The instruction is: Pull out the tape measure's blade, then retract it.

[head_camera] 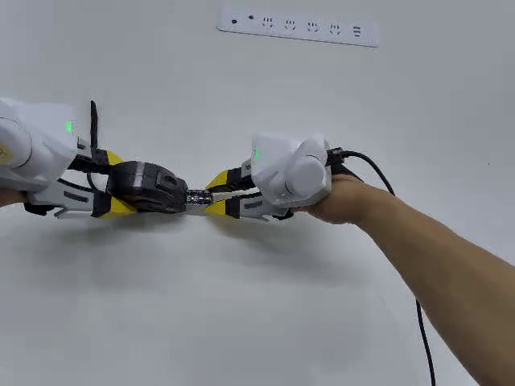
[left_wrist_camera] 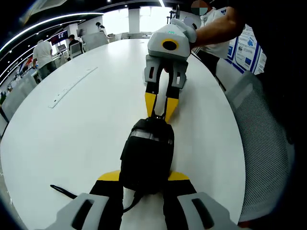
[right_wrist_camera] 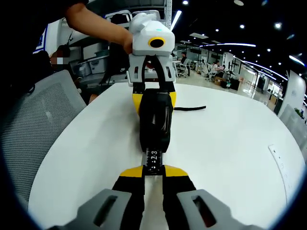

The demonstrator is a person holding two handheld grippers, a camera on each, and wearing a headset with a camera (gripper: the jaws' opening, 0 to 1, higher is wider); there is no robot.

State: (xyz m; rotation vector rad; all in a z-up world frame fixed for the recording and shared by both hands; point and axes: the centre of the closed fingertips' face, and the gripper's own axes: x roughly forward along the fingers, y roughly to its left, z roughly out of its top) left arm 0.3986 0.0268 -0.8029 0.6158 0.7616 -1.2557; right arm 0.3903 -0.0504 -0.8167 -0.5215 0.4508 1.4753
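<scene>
A black tape measure (head_camera: 149, 187) is held just above the white table, with my left gripper (head_camera: 113, 183) shut on its case (left_wrist_camera: 147, 155). A short stretch of blade (head_camera: 199, 197) sticks out of the case toward the right. My right gripper (head_camera: 217, 193) is shut on the blade's tip, and the printed numbers on the blade (right_wrist_camera: 152, 160) show just past its yellow fingertips (right_wrist_camera: 130, 172). In the right gripper view the case (right_wrist_camera: 155, 119) stands straight ahead with the left gripper (right_wrist_camera: 154, 98) behind it. The right gripper (left_wrist_camera: 160, 106) faces me in the left gripper view.
A white power strip (head_camera: 298, 26) lies at the table's far edge. A black cable (head_camera: 406, 241) runs from the right gripper back along the person's forearm. A thin black strap (right_wrist_camera: 189, 109) lies on the table beside the case. Mesh chairs (right_wrist_camera: 36, 143) stand alongside the table.
</scene>
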